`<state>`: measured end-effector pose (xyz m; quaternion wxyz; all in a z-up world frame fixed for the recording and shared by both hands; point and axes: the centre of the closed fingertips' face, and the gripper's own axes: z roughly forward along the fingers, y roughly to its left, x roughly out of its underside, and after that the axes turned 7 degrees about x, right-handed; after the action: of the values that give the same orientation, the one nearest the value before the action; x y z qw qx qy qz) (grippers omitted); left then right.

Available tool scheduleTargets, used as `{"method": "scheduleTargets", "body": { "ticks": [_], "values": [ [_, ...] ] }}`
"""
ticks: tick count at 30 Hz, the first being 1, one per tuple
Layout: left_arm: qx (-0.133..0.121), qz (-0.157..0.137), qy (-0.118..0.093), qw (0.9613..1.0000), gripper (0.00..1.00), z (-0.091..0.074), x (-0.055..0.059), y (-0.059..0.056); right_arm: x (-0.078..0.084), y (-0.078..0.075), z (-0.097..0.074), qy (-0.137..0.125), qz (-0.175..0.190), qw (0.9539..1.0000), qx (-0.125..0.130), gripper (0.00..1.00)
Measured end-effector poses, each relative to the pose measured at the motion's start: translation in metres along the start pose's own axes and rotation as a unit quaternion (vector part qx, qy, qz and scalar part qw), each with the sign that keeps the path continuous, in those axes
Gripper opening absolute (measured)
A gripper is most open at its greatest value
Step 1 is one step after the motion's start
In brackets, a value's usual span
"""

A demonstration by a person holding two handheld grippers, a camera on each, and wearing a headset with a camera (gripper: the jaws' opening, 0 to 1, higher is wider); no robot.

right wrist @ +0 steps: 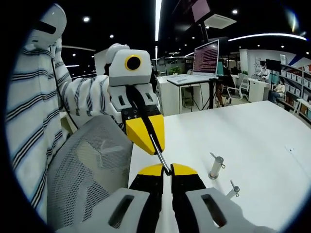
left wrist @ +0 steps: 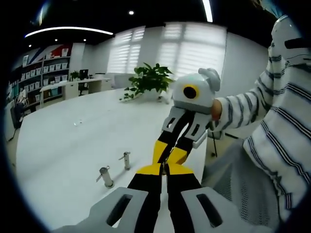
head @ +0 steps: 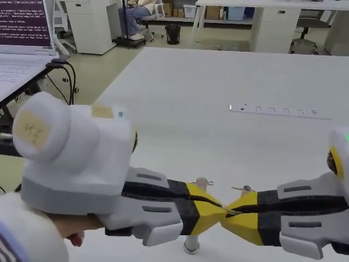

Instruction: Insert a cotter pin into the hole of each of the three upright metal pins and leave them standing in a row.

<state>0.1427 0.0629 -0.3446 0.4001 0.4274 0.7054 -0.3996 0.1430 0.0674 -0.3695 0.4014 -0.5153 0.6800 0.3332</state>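
Left gripper: closed on one end of a thin metal rod, tip to tip with the right gripper.
Right gripper: clamped on the rod's other end.
Rod: held above the white table; its kind cannot be told.
Upright metal pins: 2 are seen standing just beyond the grippers, each crossed by a cotter pin.

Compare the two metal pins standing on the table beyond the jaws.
The left pin, crossed by the jaws of the left gripper, shows its base on the table below them; the base of the right pin is hidden behind the right gripper. In the left gripper view the left pin stands nearer and looks larger. Both stand upright, apart, each with a cotter pin through its top. Both grippers' jaws are shut on one thin rod.
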Motion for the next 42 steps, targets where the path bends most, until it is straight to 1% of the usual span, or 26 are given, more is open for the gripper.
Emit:
{"method": "scheduleTargets", "body": {
  "ticks": [3,5,6,10,12,13,15,16,19,21,23,24,28,29,31,33,34,36,37,40,41,42],
  "values": [
    [0.006,0.012,0.013,0.9998,0.00,0.000,0.006,-0.002,0.002,0.004,0.000,0.007,-0.008,0.9999,-0.009,0.00],
    [0.011,0.021,0.034,0.9992,0.00,0.002,0.012,-0.004,0.004,0.006,0.000,0.013,-0.015,0.9997,-0.015,0.00],
    [0.013,0.023,0.039,0.9989,0.00,0.002,0.013,-0.004,0.005,0.007,-0.001,0.017,-0.021,0.9994,-0.020,0.00],
    [0.017,0.040,0.045,0.9980,0.00,0.004,0.013,-0.005,0.005,0.007,-0.003,0.023,-0.040,0.9986,-0.025,0.00],
    [0.018,0.050,0.051,0.9973,0.00,0.006,0.015,-0.004,0.004,0.006,-0.004,0.026,-0.042,0.9985,-0.024,0.00],
    [0.020,0.065,0.060,0.9959,0.00,0.007,0.017,-0.003,0.005,0.006,-0.004,0.029,-0.043,0.9984,-0.024,0.00],
    [0.020,0.091,0.071,0.9931,0.00,0.008,0.019,-0.001,0.005,0.005,-0.005,0.033,-0.055,0.9977,-0.024,0.00],
    [0.018,0.098,0.074,0.9922,0.00,0.009,0.019,0.000,0.006,0.006,-0.005,0.036,-0.058,0.9973,-0.026,0.00],
    [0.006,0.101,0.080,0.9916,0.01,0.009,0.022,0.007,0.009,0.007,-0.004,0.046,-0.064,0.9965,-0.030,0.00],
    [-0.002,0.115,0.089,0.9894,0.02,0.008,0.025,0.012,0.012,0.004,-0.002,0.055,-0.064,0.9962,-0.024,0.00],
    [-0.007,0.117,0.095,0.9885,0.02,0.007,0.029,0.015,0.015,0.001,-0.001,0.063,-0.065,0.9958,-0.017,0.00],
    [-0.010,0.117,0.098,0.9883,0.03,0.006,0.030,0.017,0.016,-0.001,-0.001,0.065,-0.065,0.9957,-0.013,0.00],
    [-0.031,0.113,0.111,0.9869,0.17,0.002,0.039,0.026,0.022,-0.008,0.001,0.078,-0.063,0.9950,0.002,0.00],
    [-0.036,0.108,0.122,0.9860,0.19,0.000,0.045,0.029,0.024,-0.010,0.001,0.082,-0.059,0.9949,0.007,0.00],
    [-0.040,0.107,0.130,0.9850,0.20,0.000,0.051,0.033,0.034,-0.018,0.002,0.106,-0.046,0.9929,0.028,0.00],
    [-0.042,0.104,0.137,0.9842,0.21,-0.001,0.056,0.037,0.044,-0.025,0.004,0.131,-0.053,0.9892,0.039,0.00],
    [-0.045,0.105,0.142,0.9833,0.22,-0.001,0.059,0.038,0.047,-0.025,0.006,0.134,-0.049,0.9889,0.038,0.00],
    [-0.050,0.111,0.161,0.9795,0.25,-0.002,0.067,0.043,0.050,-0.027,0.009,0.140,-0.040,0.9885,0.042,0.00],
    [-0.051,0.113,0.169,0.9778,0.25,-0.002,0.070,0.045,0.052,-0.026,0.010,0.144,-0.038,0.9879,0.042,0.00],
    [-0.051,0.115,0.178,0.9759,0.22,0.000,0.076,0.049,0.060,-0.026,0.014,0.160,-0.046,0.9850,0.044,0.00],
    [-0.052,0.118,0.183,0.9746,0.23,0.001,0.078,0.050,0.061,-0.027,0.015,0.162,-0.046,0.9847,0.045,0.00],
    [-0.054,0.123,0.191,0.9724,0.24,0.001,0.080,0.052,0.062,-0.027,0.016,0.163,-0.045,0.9846,0.046,0.00]
  ]
}}
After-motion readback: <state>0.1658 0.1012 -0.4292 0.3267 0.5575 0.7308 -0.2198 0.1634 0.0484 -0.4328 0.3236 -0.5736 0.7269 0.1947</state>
